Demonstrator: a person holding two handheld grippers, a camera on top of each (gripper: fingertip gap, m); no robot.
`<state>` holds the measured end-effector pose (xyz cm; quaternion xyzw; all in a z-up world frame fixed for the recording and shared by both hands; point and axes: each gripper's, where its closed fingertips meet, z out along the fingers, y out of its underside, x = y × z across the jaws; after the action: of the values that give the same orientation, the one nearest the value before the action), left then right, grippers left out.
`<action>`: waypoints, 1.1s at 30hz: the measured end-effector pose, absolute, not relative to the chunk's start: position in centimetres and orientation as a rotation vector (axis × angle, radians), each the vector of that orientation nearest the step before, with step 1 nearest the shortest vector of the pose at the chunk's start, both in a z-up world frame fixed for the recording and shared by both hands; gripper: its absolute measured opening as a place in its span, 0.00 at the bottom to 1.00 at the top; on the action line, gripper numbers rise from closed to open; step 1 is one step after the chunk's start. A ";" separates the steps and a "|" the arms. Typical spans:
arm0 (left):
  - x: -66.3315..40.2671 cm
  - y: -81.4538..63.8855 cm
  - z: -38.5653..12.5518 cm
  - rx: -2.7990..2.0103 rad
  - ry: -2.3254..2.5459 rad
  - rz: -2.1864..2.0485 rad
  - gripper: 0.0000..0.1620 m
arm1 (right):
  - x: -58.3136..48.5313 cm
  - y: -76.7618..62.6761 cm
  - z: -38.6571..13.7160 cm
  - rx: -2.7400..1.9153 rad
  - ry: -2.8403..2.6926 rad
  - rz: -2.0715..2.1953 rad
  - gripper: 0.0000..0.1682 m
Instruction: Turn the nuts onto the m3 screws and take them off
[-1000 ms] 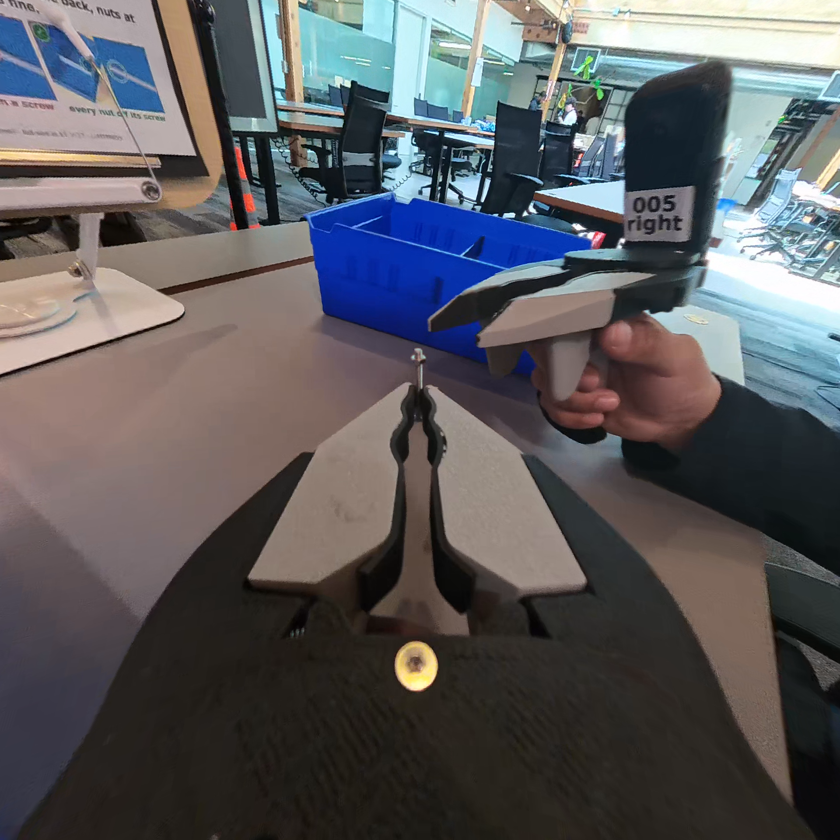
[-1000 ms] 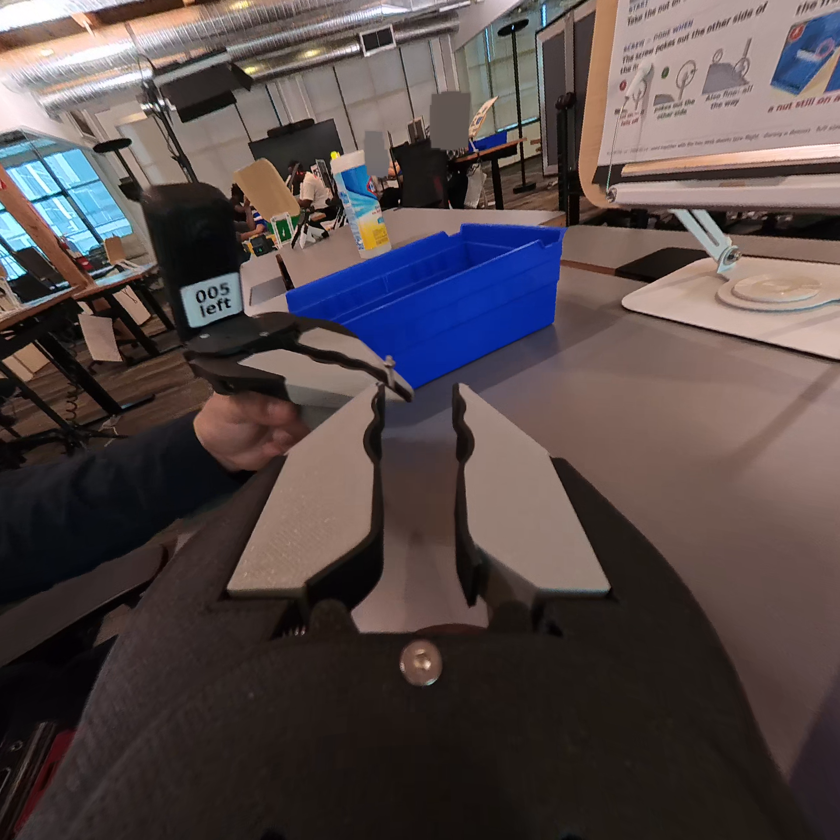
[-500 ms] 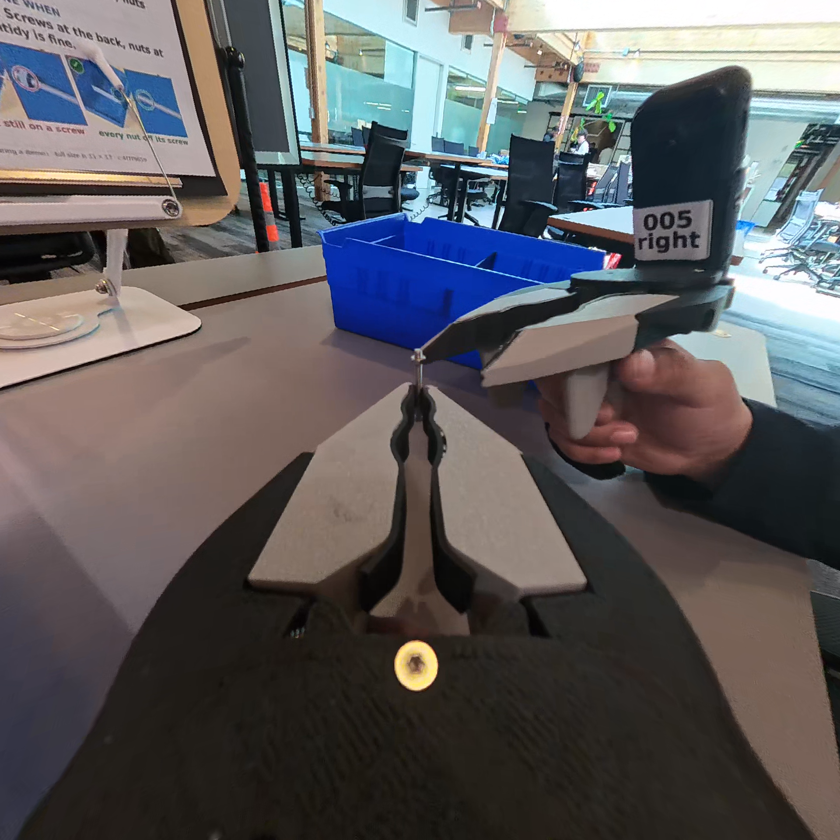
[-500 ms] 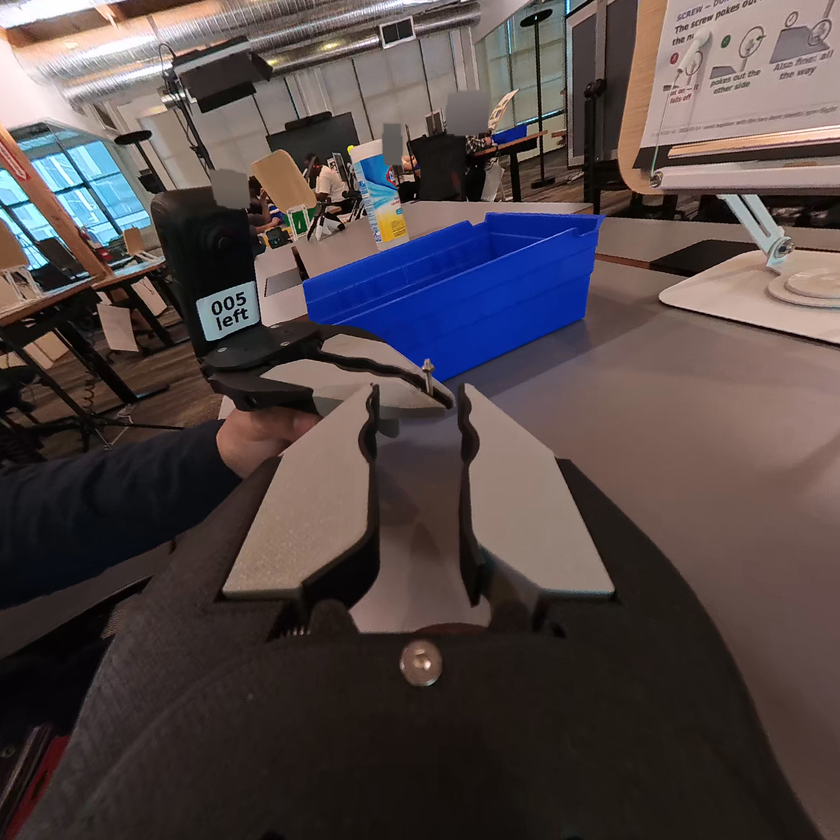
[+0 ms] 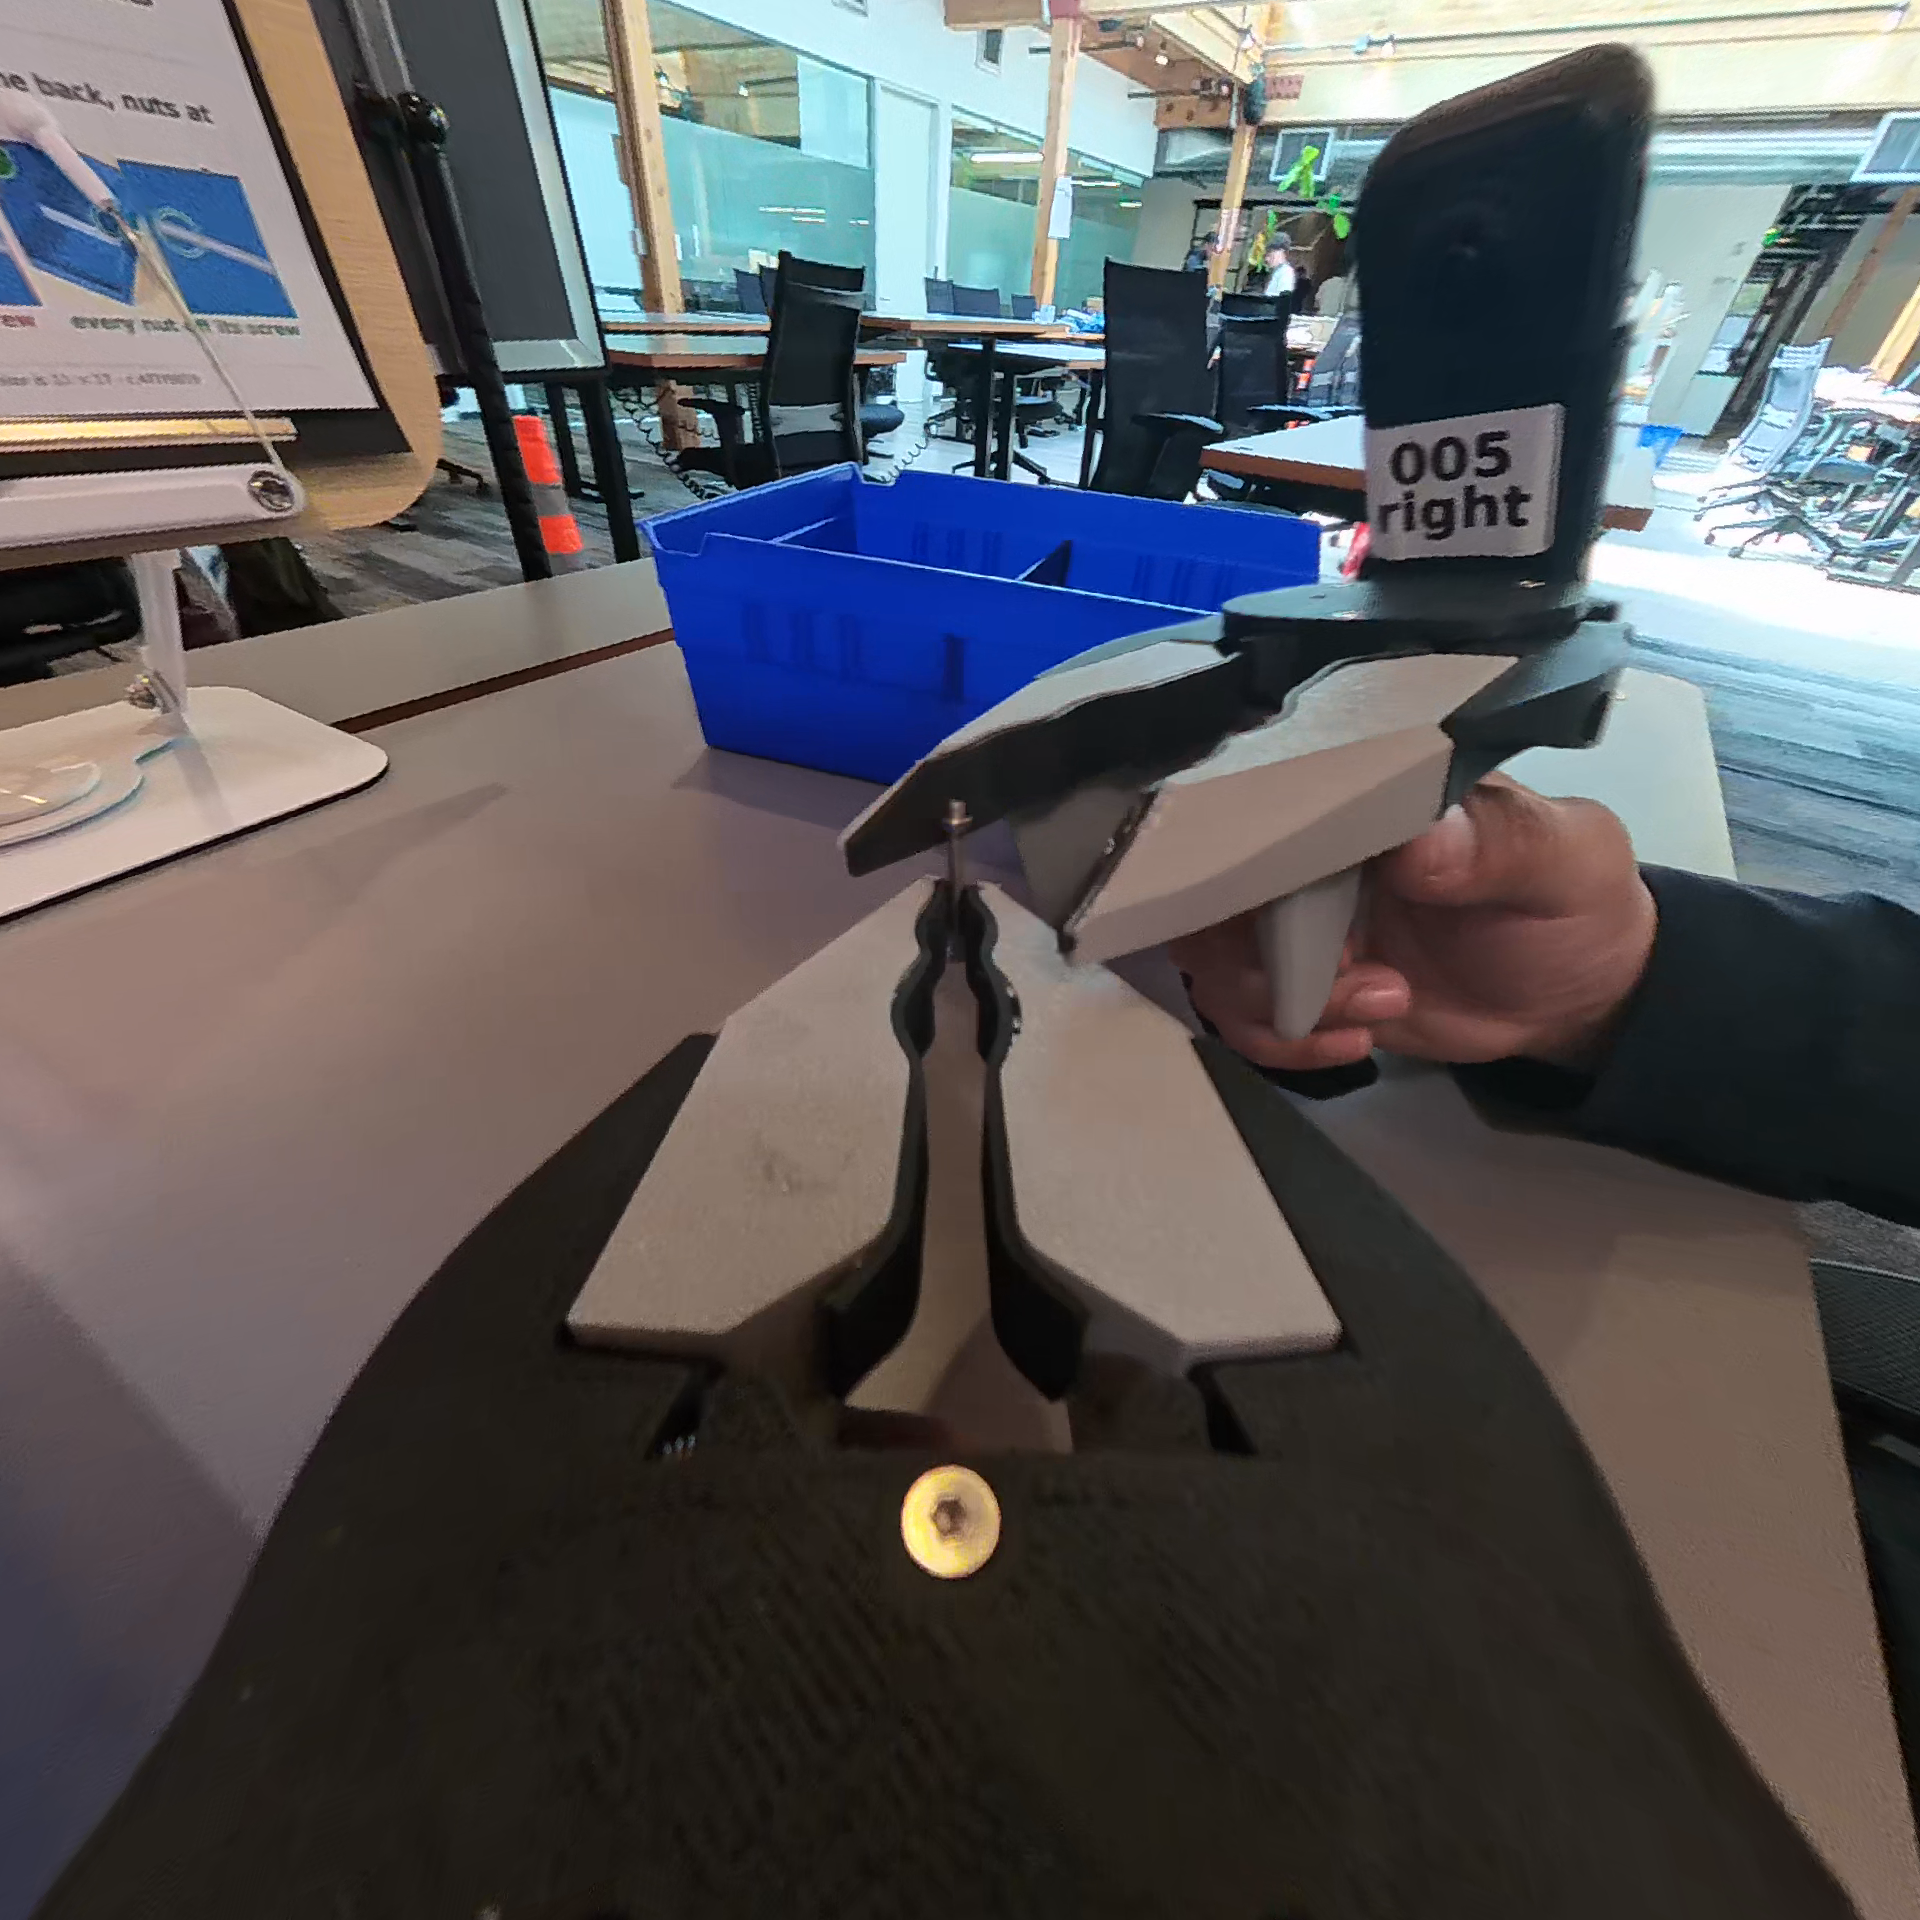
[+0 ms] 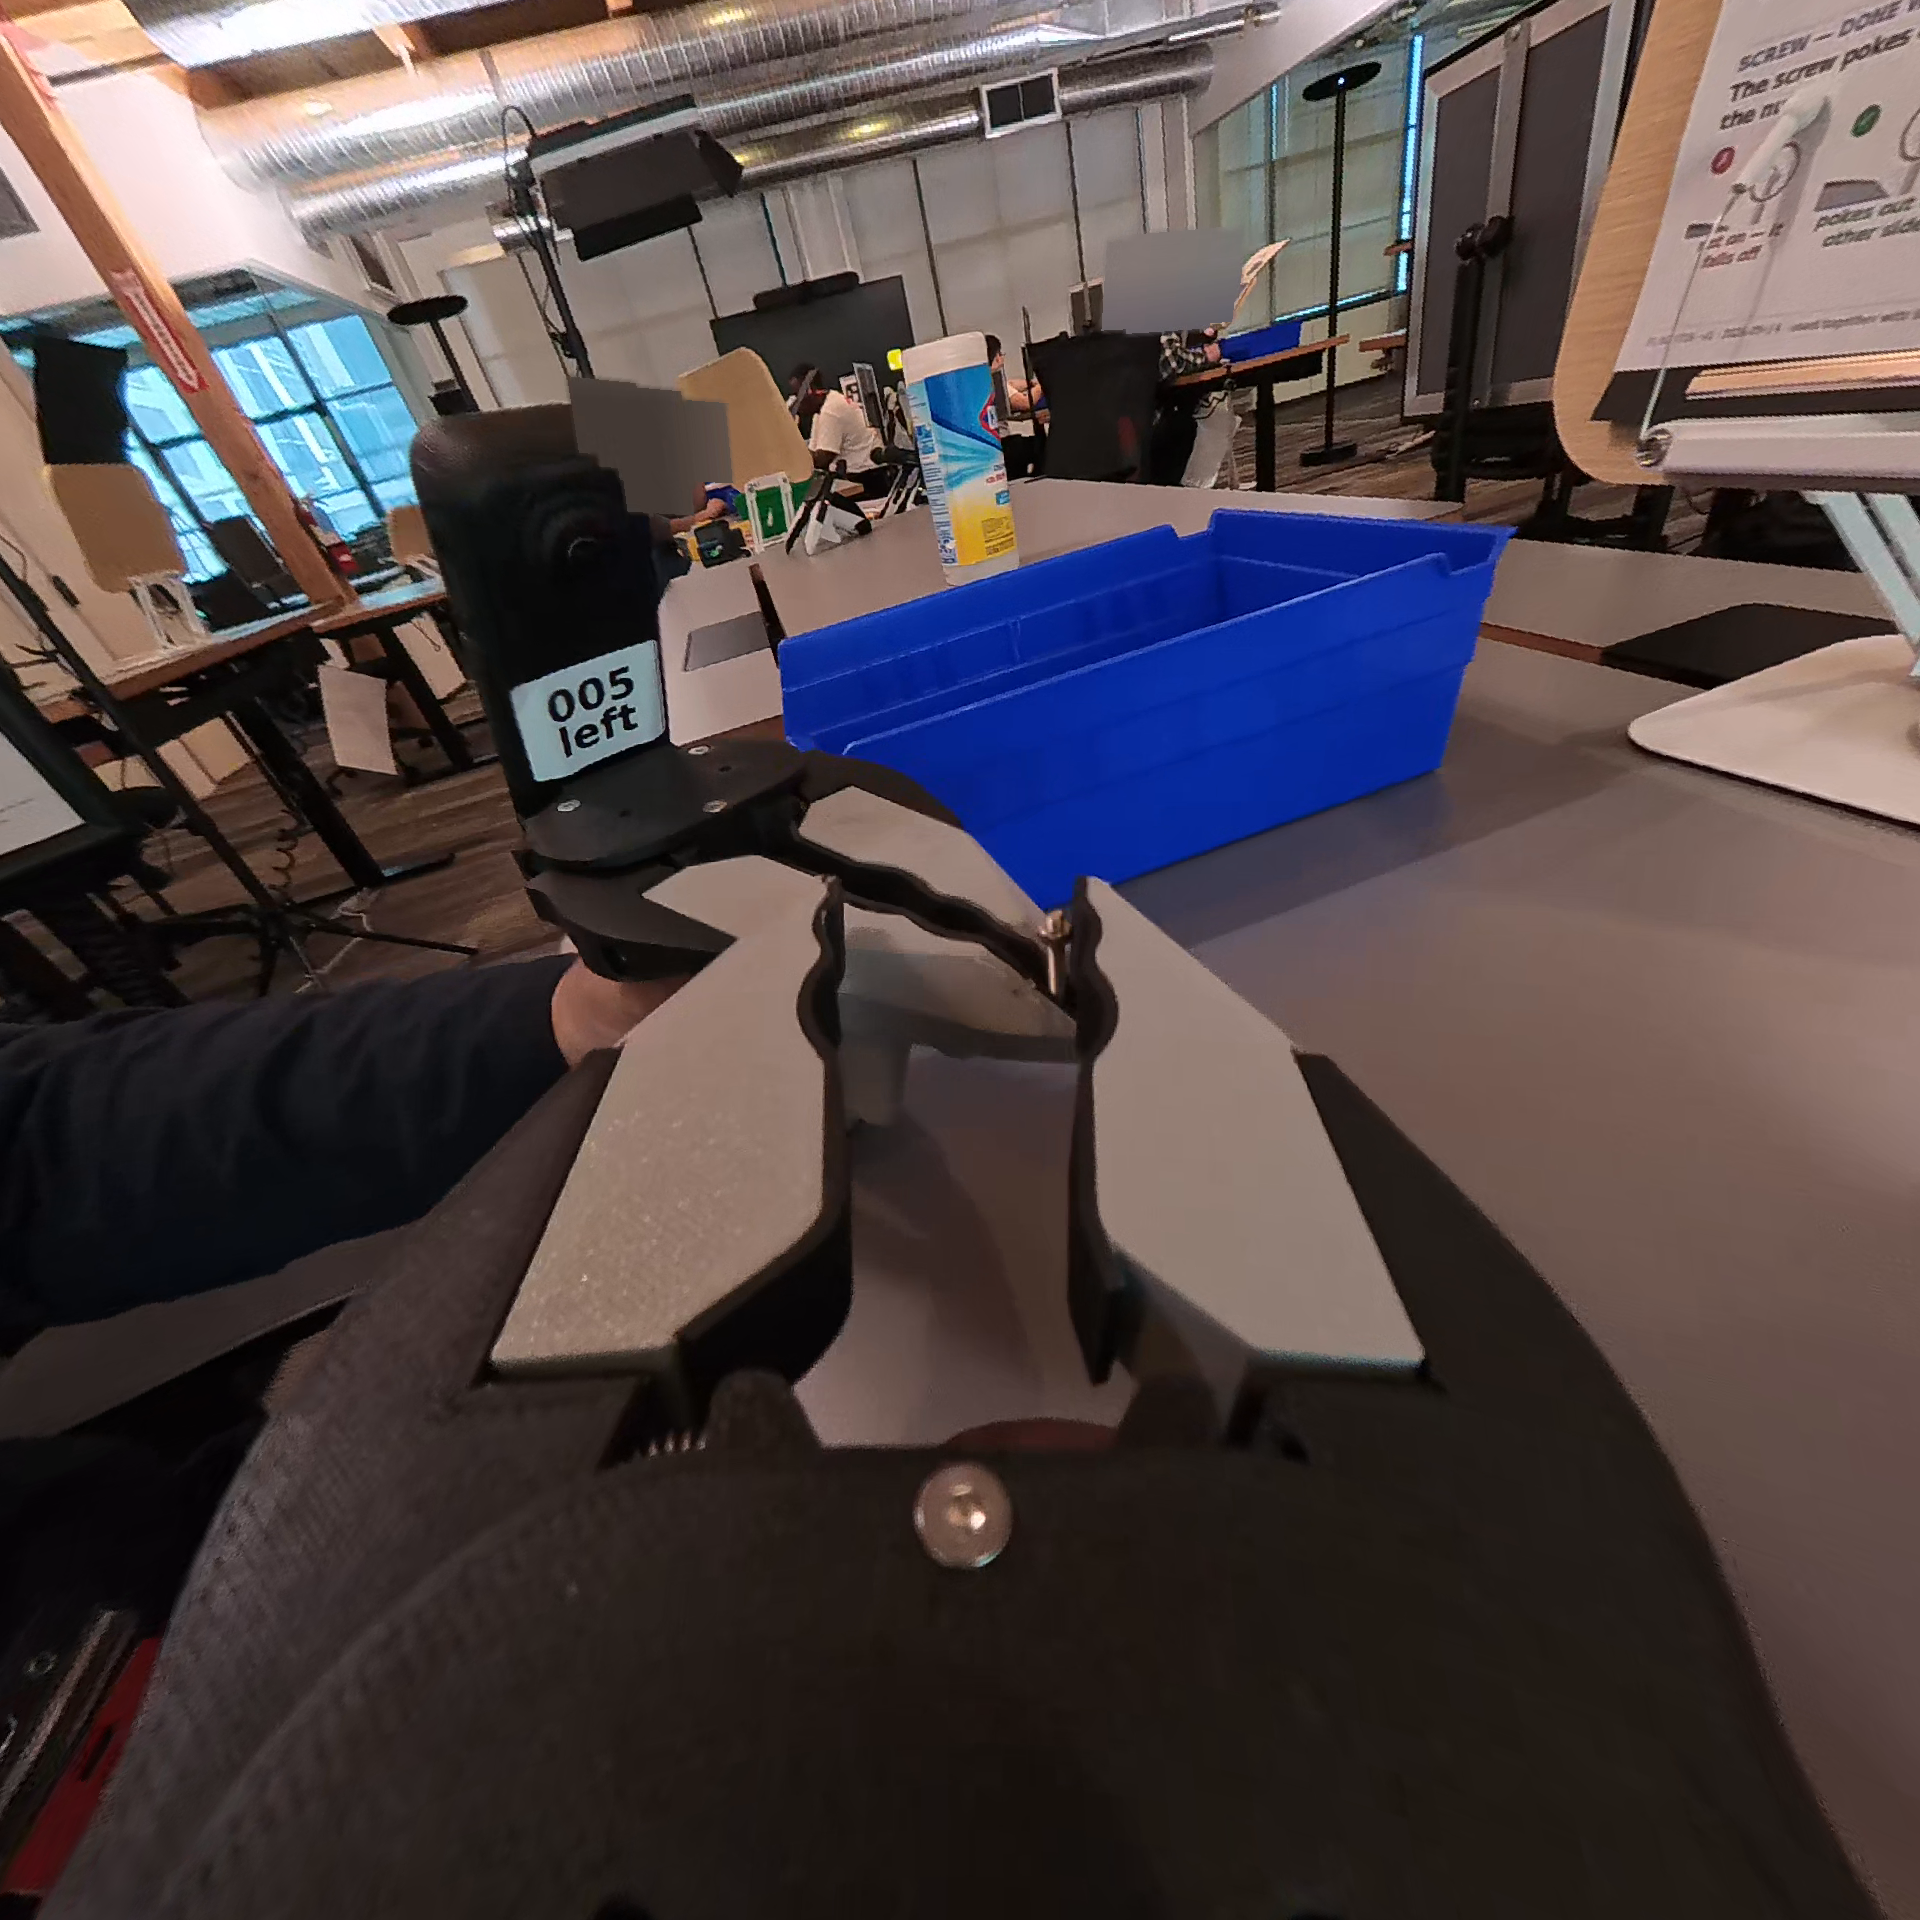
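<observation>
- Currently the m3 screw is pinched upright at the tips of the left claw, shank up, with a small head or nut at its top; which one cannot be told.
- Right claw is spread wide, nothing held; its right finger is seen just beside the screw, contact unclear.
- Both claws are held above the grey worktop, in front of the blue bin; its contents are not visible.
- No loose nut is seen on the worktop.
- Risk: a sideways knock from the right finger could tilt the screw or flick it out, since it is only held at the fingertips.
- Risk: an off-centre close would likely push the screw rather than grip its top.
- Risk: with a loose left grip, the screw could spin along during turning.
</observation>
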<state>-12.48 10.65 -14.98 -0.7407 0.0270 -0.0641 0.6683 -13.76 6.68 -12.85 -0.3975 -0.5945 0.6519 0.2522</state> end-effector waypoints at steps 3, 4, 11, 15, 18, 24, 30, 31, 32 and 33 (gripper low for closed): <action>-11.6 10.6 -14.7 -1.655 0.108 -0.153 0.00 | -13.5 5.8 -12.8 -1.088 -1.645 1.874 0.27; -11.4 10.6 -14.5 -1.646 0.124 -0.142 0.00 | -13.5 5.9 -12.8 -1.090 -1.647 1.870 0.27; -13.3 10.6 -15.0 -1.672 0.038 -0.072 0.00 | -13.3 8.1 -11.7 -1.054 -1.547 1.740 0.21; -13.8 10.5 -14.9 -1.667 0.015 -0.054 0.00 | -13.4 7.5 -12.2 -1.054 -1.583 1.733 0.19; -13.8 10.5 -15.0 -1.669 0.014 -0.056 0.00 | -13.4 7.4 -12.2 -1.050 -1.579 1.736 0.20; -13.7 10.4 -14.7 -1.653 0.012 -0.078 0.00 | -13.3 8.4 -11.3 -1.050 -1.506 1.750 0.18; -13.4 10.4 -14.7 -1.654 0.043 -0.048 0.00 | -13.5 7.8 -12.1 -1.070 -1.556 1.750 0.18; -13.3 10.4 -14.7 -1.654 0.049 -0.042 0.00 | -13.5 7.5 -12.3 -1.066 -1.573 1.741 0.18; -13.2 10.4 -14.7 -1.656 0.055 -0.041 0.00 | -13.6 7.3 -12.5 -1.065 -1.583 1.729 0.18; -13.1 10.5 -14.8 -1.660 0.062 -0.046 0.00 | -13.7 7.1 -12.6 -1.061 -1.590 1.721 0.19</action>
<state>-13.08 10.47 -14.78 -0.7377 0.0277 -0.0203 0.6742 -13.73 7.09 -12.63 -0.3959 -0.5931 0.6423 0.2809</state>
